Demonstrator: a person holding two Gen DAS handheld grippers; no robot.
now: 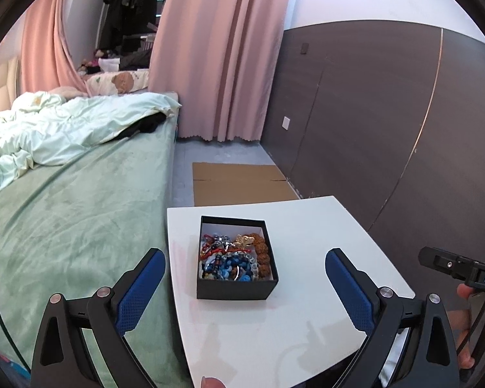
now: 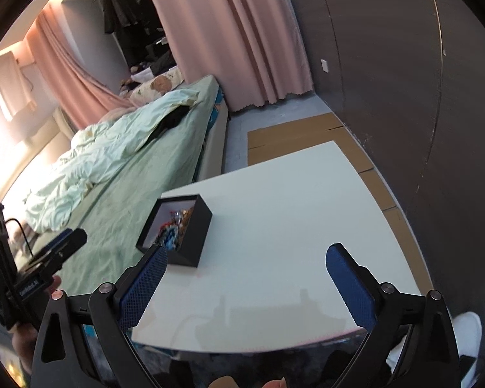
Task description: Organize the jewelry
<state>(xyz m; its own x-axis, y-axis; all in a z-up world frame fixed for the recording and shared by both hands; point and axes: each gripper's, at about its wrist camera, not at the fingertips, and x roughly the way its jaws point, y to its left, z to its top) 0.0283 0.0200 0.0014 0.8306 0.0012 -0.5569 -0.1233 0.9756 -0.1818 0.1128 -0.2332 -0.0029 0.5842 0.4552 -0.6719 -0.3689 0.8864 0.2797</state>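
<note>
A small black box (image 1: 237, 286) stands on the white table (image 1: 307, 323), filled with a pile of jewelry (image 1: 234, 260): blue and brown bead bracelets, red and silver pieces. My left gripper (image 1: 245, 255) is open, its blue pads wide on either side of the box and nearer to me than it, touching nothing. In the right wrist view the same box (image 2: 194, 239) sits at the table's left, just beyond the left finger. My right gripper (image 2: 245, 253) is open over bare tabletop (image 2: 291, 210), with nothing between its fingers.
A bed with a green sheet (image 1: 74, 220) and a crumpled pale duvet lies left of the table. Flat cardboard (image 1: 239, 184) covers the floor beyond it. A dark wall panel (image 1: 371, 129) runs along the right, with pink curtains (image 1: 220, 58) behind.
</note>
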